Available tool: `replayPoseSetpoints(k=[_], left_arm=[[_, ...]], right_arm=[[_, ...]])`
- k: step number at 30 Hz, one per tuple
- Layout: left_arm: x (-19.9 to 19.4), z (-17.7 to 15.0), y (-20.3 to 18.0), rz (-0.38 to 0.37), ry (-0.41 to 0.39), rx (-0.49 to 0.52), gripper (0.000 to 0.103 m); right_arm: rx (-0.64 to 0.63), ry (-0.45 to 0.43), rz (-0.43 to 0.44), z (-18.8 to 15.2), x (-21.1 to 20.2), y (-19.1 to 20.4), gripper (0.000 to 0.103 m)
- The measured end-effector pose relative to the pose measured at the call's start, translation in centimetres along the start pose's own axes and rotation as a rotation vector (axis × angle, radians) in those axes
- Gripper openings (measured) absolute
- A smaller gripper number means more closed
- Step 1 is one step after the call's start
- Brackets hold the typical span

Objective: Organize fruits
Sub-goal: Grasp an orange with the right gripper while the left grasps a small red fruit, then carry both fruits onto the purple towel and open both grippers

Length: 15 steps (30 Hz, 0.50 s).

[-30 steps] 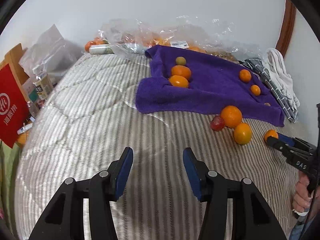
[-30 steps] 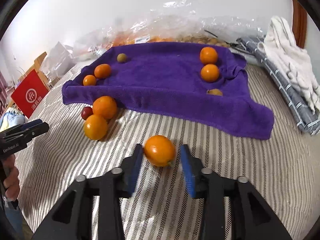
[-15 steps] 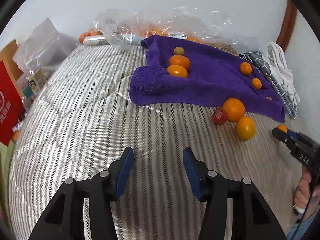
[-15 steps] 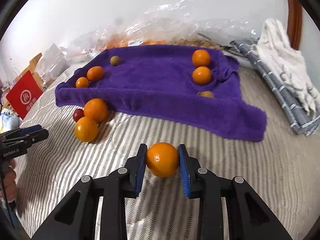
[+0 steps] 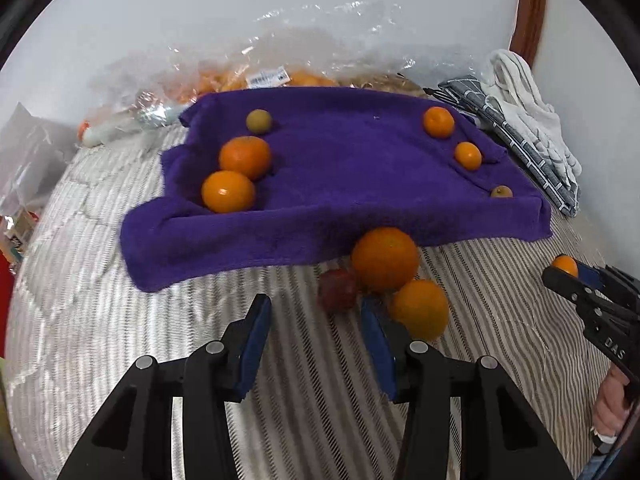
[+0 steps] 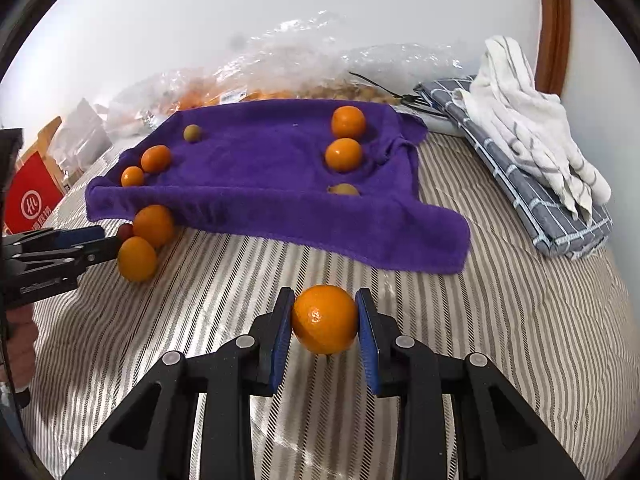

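A purple towel (image 5: pixel 340 184) lies on the striped bed with several oranges and small fruits on it; it also shows in the right wrist view (image 6: pixel 260 184). My left gripper (image 5: pixel 316 312) is open and empty, just short of a red fruit (image 5: pixel 338 289), a large orange (image 5: pixel 385 258) and a second orange (image 5: pixel 420 308) off the towel's front edge. My right gripper (image 6: pixel 325 312) is shut on an orange (image 6: pixel 325 318), held just above the bed in front of the towel. It shows at the right in the left wrist view (image 5: pixel 568 270).
Clear plastic bags of fruit (image 5: pixel 280 76) lie behind the towel by the wall. A folded grey checked cloth (image 6: pixel 532 192) with a white cloth (image 6: pixel 532 120) on it lies at the right. A red box (image 6: pixel 28 200) stands at the left.
My right gripper has shut on the orange and lifted it off the bed. My left gripper has moved forward and right, close to the fruits in front of the towel.
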<state>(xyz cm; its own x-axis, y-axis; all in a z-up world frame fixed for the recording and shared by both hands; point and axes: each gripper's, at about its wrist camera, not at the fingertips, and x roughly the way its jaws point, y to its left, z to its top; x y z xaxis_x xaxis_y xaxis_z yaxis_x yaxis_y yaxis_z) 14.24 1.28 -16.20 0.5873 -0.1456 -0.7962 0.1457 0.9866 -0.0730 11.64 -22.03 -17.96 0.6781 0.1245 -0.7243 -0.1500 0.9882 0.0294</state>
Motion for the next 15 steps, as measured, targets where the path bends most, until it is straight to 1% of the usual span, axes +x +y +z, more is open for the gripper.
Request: replayPoseSetpoints(k=[1, 3, 5, 6, 10, 13, 15], left_arm=[[0.3, 0.0, -0.1, -0.009, 0.005, 0.002, 0.042], [0.5, 0.1, -0.5, 0.007, -0.014, 0.022, 0.038], [0.7, 0.1, -0.7, -0.005, -0.016, 0.027, 0.023], [0.7, 0.2, -0.7, -0.003, -0.021, 0.025, 0.021], [-0.2, -0.2, -0.3, 0.01, -0.031, 0.025, 0.021], [-2.4, -0.5, 0.5, 0.017, -0.044, 0.012, 0.021], [-4.3, -0.2, 1.0, 0.043, -0.072, 0.02, 0.021]], right_arm=[[0.0, -0.001, -0.001, -0.1, -0.2, -0.1, 0.031], [-0.002, -0.006, -0.006, 0.0, -0.5, -0.2, 0.031], [0.003, -0.013, -0.01, 0.1, -0.8, -0.3, 0.031], [0.009, -0.014, -0.007, 0.2, -0.9, -0.3, 0.031], [0.032, -0.016, 0.015, 0.5, -0.9, -0.3, 0.031], [0.032, -0.029, 0.005, 1.1, -1.4, -0.3, 0.031], [0.032, -0.041, 0.0, 1.7, -1.9, -0.3, 0.031]])
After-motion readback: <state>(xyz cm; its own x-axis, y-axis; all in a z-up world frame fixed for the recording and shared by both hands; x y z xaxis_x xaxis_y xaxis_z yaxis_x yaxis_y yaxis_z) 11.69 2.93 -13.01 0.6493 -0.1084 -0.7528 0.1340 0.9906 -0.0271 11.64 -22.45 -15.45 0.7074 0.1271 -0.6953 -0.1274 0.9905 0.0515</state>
